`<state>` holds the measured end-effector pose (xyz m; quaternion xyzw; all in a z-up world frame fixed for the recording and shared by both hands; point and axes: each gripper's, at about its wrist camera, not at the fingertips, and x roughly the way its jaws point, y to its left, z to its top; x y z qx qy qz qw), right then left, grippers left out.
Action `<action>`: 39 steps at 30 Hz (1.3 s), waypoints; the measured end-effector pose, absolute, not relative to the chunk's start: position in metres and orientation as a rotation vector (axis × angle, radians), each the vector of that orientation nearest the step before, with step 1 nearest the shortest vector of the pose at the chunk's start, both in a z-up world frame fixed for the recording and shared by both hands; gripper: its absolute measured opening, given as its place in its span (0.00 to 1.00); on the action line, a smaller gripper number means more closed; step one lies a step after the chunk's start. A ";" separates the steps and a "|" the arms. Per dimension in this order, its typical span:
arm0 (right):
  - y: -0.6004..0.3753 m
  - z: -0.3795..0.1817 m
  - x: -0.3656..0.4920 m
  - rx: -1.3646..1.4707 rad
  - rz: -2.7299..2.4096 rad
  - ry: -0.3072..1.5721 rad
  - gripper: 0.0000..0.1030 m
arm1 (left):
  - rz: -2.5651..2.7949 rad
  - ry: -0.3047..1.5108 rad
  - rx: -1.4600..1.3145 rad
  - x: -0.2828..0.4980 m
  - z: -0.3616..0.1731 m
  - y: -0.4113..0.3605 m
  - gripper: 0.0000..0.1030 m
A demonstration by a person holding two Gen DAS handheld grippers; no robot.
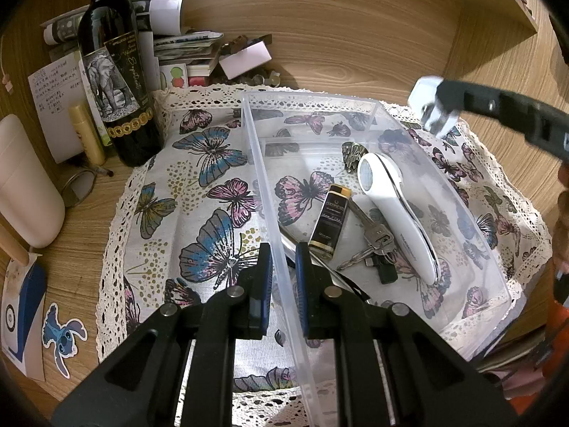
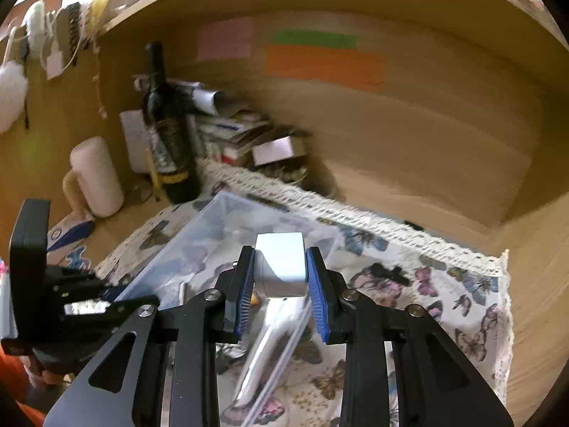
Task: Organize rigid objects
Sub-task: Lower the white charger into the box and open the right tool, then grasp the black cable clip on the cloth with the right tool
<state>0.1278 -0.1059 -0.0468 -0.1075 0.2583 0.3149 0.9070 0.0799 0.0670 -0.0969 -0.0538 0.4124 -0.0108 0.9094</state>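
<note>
A clear plastic bin (image 1: 377,106) sits on a butterfly cloth (image 1: 199,192). Inside lie a white handheld device (image 1: 398,213), a black and gold lighter (image 1: 329,222) and a bunch of keys (image 1: 373,245). My left gripper (image 1: 284,267) is shut on the bin's left wall. My right gripper (image 2: 281,274) is shut on a white and silver block (image 2: 281,263) and holds it above the bin (image 2: 213,220); it shows at the upper right of the left wrist view (image 1: 432,103). The right wrist view is blurred.
A dark wine bottle (image 1: 113,71) stands left of the cloth beside a cream container (image 1: 25,185), a yellow tube (image 1: 87,135) and stacked papers (image 1: 185,46). A wooden back wall (image 1: 355,35) and a side wall (image 1: 505,57) close in the desk.
</note>
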 end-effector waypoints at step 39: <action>-0.129 -0.046 0.151 -0.155 0.538 0.575 0.55 | -0.030 0.846 -0.111 0.080 -0.097 0.068 0.12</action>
